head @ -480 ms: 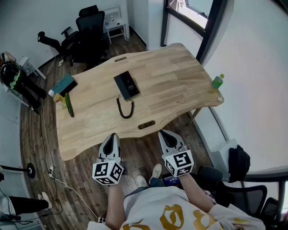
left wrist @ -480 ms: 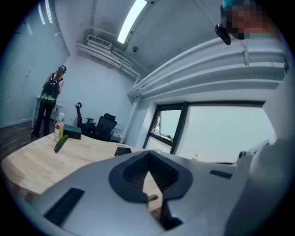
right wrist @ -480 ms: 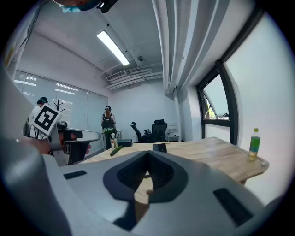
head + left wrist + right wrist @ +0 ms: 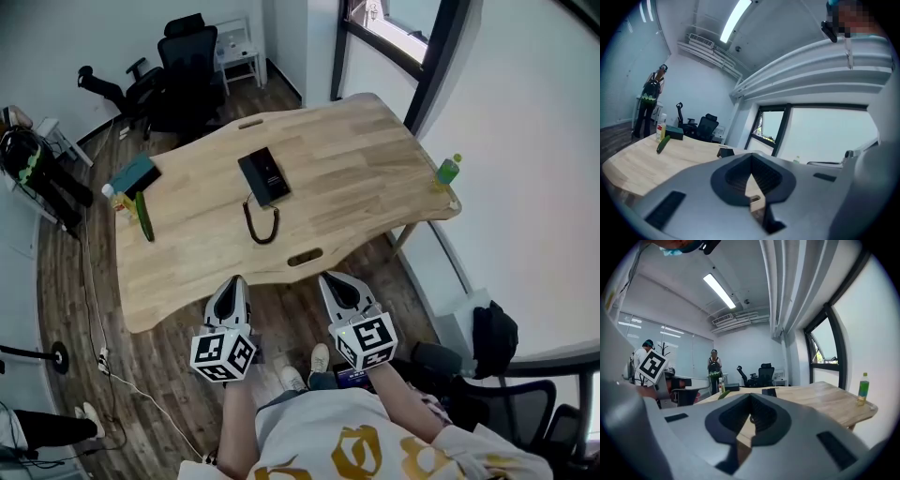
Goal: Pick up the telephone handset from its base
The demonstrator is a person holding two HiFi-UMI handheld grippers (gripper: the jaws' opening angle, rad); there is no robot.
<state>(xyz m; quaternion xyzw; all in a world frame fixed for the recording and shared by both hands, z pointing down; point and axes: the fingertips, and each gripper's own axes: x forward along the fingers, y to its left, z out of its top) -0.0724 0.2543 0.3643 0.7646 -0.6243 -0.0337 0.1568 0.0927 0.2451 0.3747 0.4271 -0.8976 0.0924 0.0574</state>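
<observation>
1. Two grippers sit low in the head view, below the near edge of the table (image 4: 375, 159). The phone (image 4: 263, 176) lies in the upper middle of that view, on the table, well apart from both. Its cord (image 4: 262, 225) curls just below it. The handset is too small to pick out, so it looks like it is on its base. I think the task has not started yet.
2. Next, one gripper has to reach up over the table to the phone. It has to open its jaws and line them up across the handset.
3. Left gripper (image 4: 234, 284): its jaws are closed tight, tip to tip, with nothing in them. It touches nothing.
4. Right gripper (image 4: 330, 279): its jaws are closed too. They hold nothing and touch nothing.
</observation>
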